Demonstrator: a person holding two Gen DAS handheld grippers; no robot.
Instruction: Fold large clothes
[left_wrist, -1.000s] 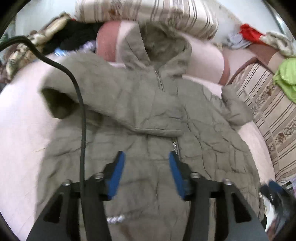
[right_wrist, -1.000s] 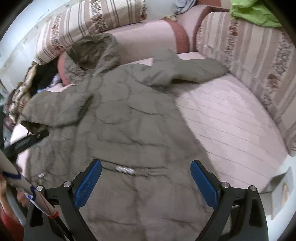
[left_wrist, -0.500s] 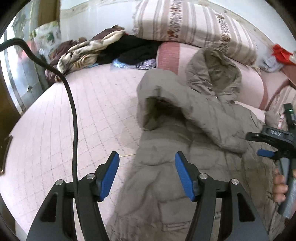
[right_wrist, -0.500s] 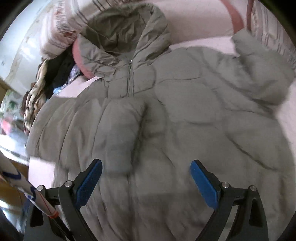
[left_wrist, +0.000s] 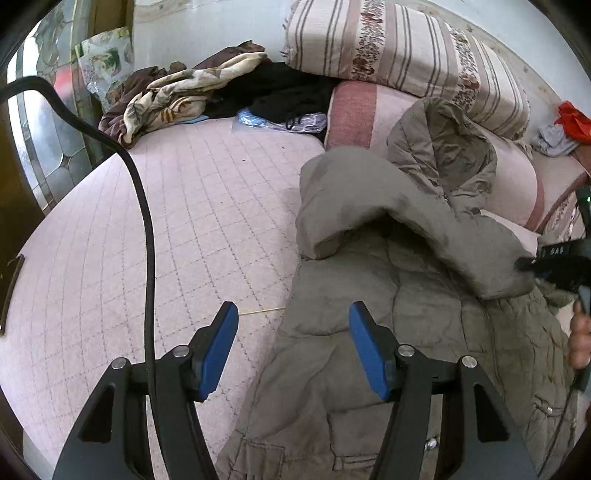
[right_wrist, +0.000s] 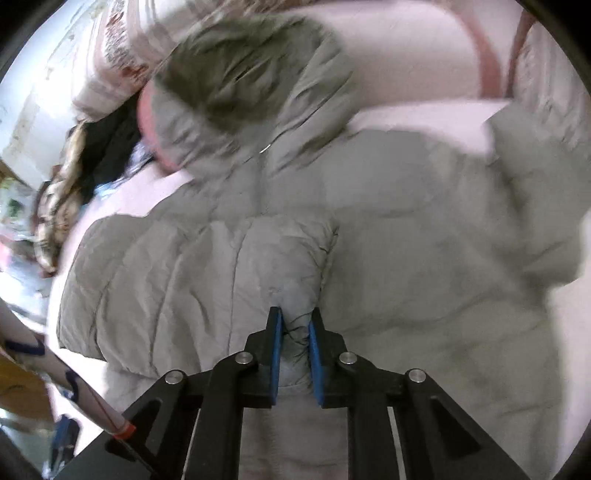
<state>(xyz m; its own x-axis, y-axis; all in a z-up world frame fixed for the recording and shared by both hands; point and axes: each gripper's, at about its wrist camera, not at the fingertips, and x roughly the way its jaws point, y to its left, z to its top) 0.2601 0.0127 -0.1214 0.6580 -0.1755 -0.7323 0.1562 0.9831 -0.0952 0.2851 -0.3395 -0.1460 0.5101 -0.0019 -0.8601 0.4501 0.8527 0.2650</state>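
Olive-grey hooded jacket (left_wrist: 424, 332) lies zipped and face up on a pale pink quilted mattress (left_wrist: 184, 221), its hood (left_wrist: 443, 147) propped against a pink bolster (left_wrist: 354, 114) at the far edge and one sleeve (left_wrist: 399, 214) folded across the chest. In the right wrist view the right gripper (right_wrist: 295, 325) is closing on the cuff end of that sleeve, a bunch of the padded fabric squeezed between its blue pads (right_wrist: 276, 350); the same gripper appears at the right margin of the left wrist view, its black tip against the cuff and a person's fingers (left_wrist: 580, 332) wrapped round its handle. The left gripper (left_wrist: 291, 347) hovers over the jacket's near side edge with its jaws parted and nothing between them, one blue pad over bare mattress, the other over the coat's lower panel. A black cable (left_wrist: 144, 206) loops across the left of that view. Beyond the jacket, a striped, floral-banded cushion (left_wrist: 399, 62) rests on the bolster, and a heap of blankets and dark clothes (left_wrist: 192, 96) is piled at the mattress's far corner. The right wrist view is blurred towards its edges.
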